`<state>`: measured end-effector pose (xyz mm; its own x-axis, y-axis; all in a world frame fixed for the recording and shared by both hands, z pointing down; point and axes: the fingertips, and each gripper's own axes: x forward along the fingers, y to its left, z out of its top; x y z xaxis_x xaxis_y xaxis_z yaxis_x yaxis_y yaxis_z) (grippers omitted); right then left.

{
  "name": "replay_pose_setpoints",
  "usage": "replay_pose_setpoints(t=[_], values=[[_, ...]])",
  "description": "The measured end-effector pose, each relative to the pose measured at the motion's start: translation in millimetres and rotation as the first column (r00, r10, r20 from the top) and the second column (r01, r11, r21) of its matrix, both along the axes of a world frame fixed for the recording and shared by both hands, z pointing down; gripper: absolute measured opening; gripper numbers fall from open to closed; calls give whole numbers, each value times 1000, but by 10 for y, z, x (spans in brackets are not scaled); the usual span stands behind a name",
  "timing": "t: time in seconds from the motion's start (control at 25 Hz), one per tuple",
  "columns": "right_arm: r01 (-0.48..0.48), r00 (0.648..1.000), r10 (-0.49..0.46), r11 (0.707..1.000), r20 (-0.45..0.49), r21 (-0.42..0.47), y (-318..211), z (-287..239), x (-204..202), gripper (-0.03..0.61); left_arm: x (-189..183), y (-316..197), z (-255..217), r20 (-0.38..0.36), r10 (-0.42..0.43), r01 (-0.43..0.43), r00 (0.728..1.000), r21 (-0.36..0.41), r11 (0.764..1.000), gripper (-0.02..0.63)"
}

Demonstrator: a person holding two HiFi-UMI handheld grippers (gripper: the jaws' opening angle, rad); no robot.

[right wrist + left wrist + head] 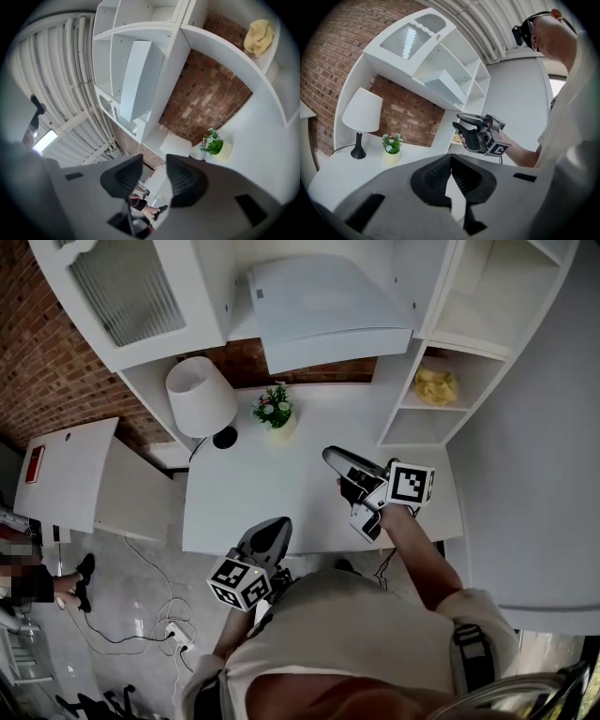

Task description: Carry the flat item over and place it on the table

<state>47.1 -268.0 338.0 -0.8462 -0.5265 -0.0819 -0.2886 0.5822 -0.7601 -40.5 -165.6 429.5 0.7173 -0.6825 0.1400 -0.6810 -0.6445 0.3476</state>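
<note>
So the pale flat panel (323, 306) sits slanted in the white shelf unit (427, 296) above the white surface (244, 493), not grabbed yet. The right gripper (330, 457) is up over the surface pointing at it, jaws a little apart with nothing between them. The left gripper (277, 524) is low at the near edge, jaws pressed together. I'd spread the right wider, pinch the panel's lower edge, and steady it with the left so it clears the white-shaded lamp (200, 395).

No lettering is legible; the red label (35, 465) is too small.
</note>
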Motion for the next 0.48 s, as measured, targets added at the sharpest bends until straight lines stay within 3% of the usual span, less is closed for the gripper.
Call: replay_pose_setpoints(t=[0.08, 0.2, 0.32, 0.48], values=[[-12, 999, 11, 1000, 39, 8, -76, -139, 34, 356, 30, -3, 4, 3, 5, -5, 1000, -4, 1000, 20], [-44, 996, 41, 998, 73, 41, -207, -289, 106, 411, 37, -7, 38, 3, -3, 3, 1000, -18, 1000, 20], [-56, 997, 55, 998, 60, 24, -328, -288, 190, 419, 52, 5, 74, 6, -2, 2, 1000, -28, 1000, 20], [-59, 998, 58, 995, 15, 84, -412, -469, 245, 417, 111, 15, 86, 15, 13, -13, 1000, -22, 1000, 20]])
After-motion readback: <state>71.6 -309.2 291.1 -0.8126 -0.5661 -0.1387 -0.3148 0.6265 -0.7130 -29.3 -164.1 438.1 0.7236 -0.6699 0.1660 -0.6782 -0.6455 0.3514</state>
